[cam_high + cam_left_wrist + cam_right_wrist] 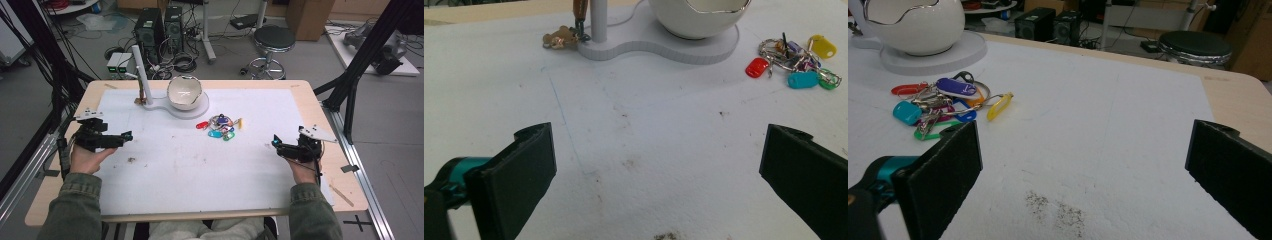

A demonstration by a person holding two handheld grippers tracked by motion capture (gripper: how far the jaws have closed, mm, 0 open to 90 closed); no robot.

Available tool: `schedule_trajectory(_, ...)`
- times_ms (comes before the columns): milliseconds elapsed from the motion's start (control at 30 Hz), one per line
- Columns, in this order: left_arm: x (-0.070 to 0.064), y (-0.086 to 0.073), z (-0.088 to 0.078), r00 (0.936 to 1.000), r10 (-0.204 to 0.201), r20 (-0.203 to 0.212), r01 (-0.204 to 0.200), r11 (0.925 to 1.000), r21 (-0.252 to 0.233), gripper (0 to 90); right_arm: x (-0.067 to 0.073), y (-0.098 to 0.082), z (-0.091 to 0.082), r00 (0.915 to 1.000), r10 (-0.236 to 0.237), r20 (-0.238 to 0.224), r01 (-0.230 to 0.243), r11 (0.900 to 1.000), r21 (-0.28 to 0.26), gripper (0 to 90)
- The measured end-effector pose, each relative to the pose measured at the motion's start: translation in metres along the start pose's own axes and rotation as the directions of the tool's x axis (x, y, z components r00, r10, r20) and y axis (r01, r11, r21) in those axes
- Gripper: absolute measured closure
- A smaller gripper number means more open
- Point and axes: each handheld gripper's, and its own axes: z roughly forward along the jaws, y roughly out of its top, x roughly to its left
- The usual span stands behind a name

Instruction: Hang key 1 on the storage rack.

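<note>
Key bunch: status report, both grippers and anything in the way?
Left gripper open, empty, resting near the table's left edge. Right gripper open, empty, right side. Key bunch untouched mid-mat, just in front of the white bowl. Nothing between the grippers and the keys.

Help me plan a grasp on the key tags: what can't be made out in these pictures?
- Bunch of key tags: too small in the high view; tags overlap in the right gripper view, so their count is unclear.
- White bowl: top cut off by the frame edge in the left gripper view; its contents are hidden.
- Small brass piece beside the stand's post: too small to identify.
</note>
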Motion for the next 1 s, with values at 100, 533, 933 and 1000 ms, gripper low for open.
schedule_trajectory(100, 0.002, -0.006, -0.002, 1.0000, -0.001, 0.000, 0.001, 0.9999, -0.010, 2.1, 0.001, 0.000, -0.001, 1.0000, 0.008, 0.000, -0.008, 1.000, 0.002, 0.6)
schedule_trajectory(533, 0.014, -0.033, -0.009, 0.9992, -0.037, -0.015, 0.036, 0.9990, -0.027, 2.1, 0.002, 0.000, 0.000, 1.0000, -0.001, -0.002, 0.001, 1.000, 0.004, 0.6)
schedule_trajectory(933, 0.020, -0.058, -0.013, 0.9981, -0.040, -0.046, 0.039, 0.9989, -0.026, 2.1, 0.003, 0.000, 0.004, 0.9993, 0.008, -0.037, -0.006, 0.999, 0.039, 0.6)
schedule_trajectory(1000, 0.020, -0.061, -0.013, 0.9980, -0.037, -0.052, 0.035, 0.9991, -0.025, 2.1, 0.004, 0.000, 0.006, 0.9986, 0.019, -0.049, -0.016, 0.998, 0.053, 0.6)
